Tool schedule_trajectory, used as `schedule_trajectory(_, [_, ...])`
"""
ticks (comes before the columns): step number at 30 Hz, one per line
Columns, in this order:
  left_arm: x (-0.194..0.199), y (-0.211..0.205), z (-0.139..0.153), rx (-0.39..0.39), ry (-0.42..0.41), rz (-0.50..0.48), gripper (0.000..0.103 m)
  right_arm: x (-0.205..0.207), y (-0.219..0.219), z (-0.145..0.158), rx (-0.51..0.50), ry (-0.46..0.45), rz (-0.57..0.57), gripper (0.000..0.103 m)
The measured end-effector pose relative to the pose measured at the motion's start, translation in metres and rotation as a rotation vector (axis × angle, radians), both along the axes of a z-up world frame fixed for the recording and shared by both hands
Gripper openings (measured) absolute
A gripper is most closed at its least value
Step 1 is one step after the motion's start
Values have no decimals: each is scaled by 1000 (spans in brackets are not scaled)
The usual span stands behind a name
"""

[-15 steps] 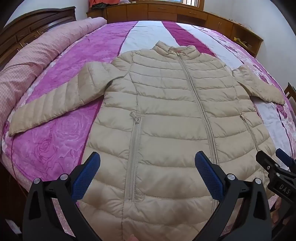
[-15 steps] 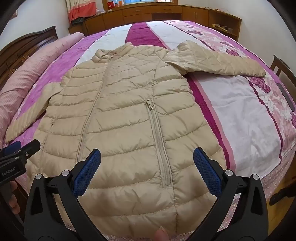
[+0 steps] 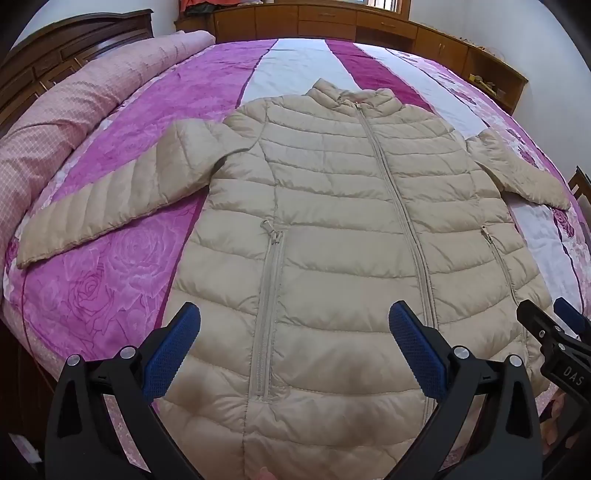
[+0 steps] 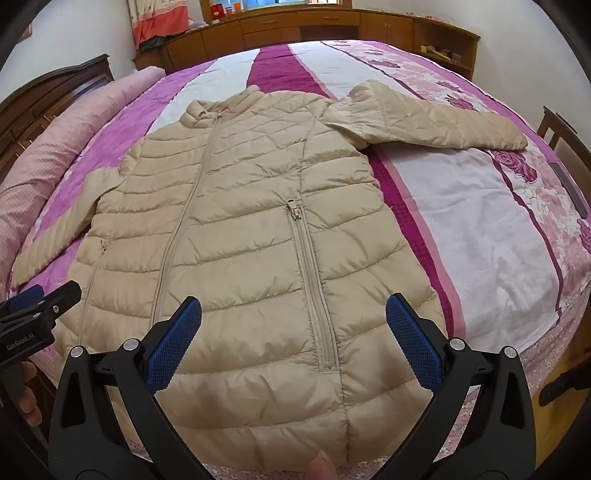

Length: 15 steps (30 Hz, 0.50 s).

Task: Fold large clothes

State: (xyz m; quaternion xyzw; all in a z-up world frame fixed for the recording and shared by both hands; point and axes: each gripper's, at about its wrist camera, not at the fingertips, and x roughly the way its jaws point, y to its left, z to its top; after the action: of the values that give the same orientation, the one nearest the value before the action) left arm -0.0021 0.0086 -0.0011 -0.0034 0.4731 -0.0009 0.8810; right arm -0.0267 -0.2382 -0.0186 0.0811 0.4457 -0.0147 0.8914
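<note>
A beige quilted puffer jacket (image 3: 332, 229) lies flat and zipped, front up, on the bed, collar far, both sleeves spread out to the sides; it also shows in the right wrist view (image 4: 240, 229). My left gripper (image 3: 295, 343) is open and empty above the jacket's lower left part, near the hem. My right gripper (image 4: 293, 339) is open and empty above the lower right part, by the pocket zipper (image 4: 314, 295). The right gripper's tip shows at the left wrist view's right edge (image 3: 554, 343); the left gripper shows at the right wrist view's left edge (image 4: 33, 314).
The bed has a pink, purple and white floral cover (image 3: 110, 288). A rolled pink quilt (image 3: 74, 110) lies along the left side by a dark wooden headboard (image 3: 74, 48). Wooden cabinets (image 4: 314, 22) line the far wall. A wooden chair (image 4: 561, 129) stands at the right.
Both grippers have barely moved; the views are almost the same, and the jacket lies as before.
</note>
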Motion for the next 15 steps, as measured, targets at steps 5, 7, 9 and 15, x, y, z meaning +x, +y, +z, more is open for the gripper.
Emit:
schedule_trajectory(5, [1, 1, -1, 0, 3, -2, 98, -2, -2, 1, 1, 4, 1, 100])
schedule_trajectory(7, [1, 0, -1, -1, 5, 0, 98, -2, -2, 1, 0, 3, 0, 100])
schedule_trajectory(9, [2, -1, -1, 1, 4, 2, 98, -1, -1, 1, -2, 3, 0, 100])
schedule_trajectory(15, [1, -4, -2, 2, 9, 11, 98, -2, -2, 0, -2, 8, -3, 100])
